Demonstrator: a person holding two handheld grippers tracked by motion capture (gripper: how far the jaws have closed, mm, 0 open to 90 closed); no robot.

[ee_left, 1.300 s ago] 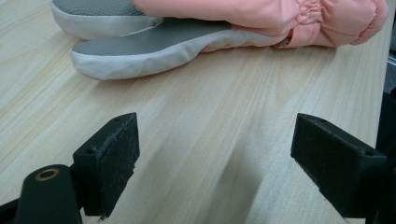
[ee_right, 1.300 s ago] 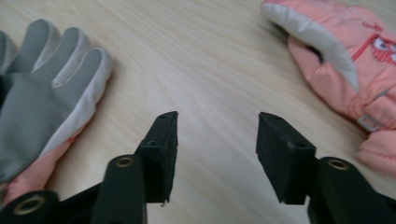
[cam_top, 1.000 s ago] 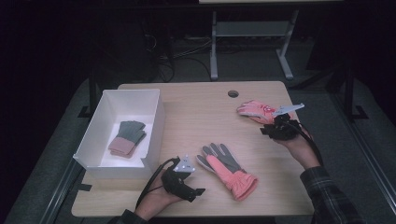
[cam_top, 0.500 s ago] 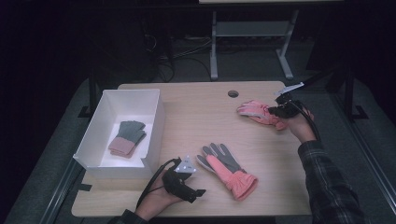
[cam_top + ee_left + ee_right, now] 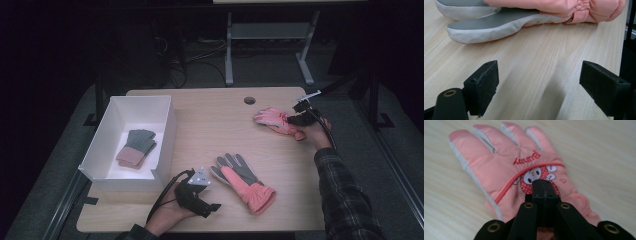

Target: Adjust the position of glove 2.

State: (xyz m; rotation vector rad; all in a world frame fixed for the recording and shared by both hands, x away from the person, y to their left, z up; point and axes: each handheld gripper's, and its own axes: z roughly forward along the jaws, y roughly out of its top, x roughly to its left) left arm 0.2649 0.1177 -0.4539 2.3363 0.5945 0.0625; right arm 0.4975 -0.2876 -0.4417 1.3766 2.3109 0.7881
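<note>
- Right gripper [image 5: 296,118]: shifting from one second ago toward the table's far right edge, jaws now pressed together over the pink glove [image 5: 509,172], apparently pinching its back.
- Left gripper [image 5: 197,192]: resting, jaws spread, beside the second glove [image 5: 245,182], likely awaiting its turn.
- White box [image 5: 165,130]: already holding a grey glove pair [image 5: 137,147].

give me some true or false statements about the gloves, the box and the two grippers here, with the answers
1. The right gripper has its jaws closed over the pink glove at the far right of the table. True; whether they pinch its fabric cannot be told.
2. The left gripper is clamped on a glove. False: its jaws stand wide open over bare wood, short of the grey-palmed glove.
3. The white box holds a grey and pink pair of gloves. True.
4. The grey-palmed glove lies inside the box. False: it lies on the table, right of the box.
5. The glove under the right gripper shows a cartoon print. True.
</note>
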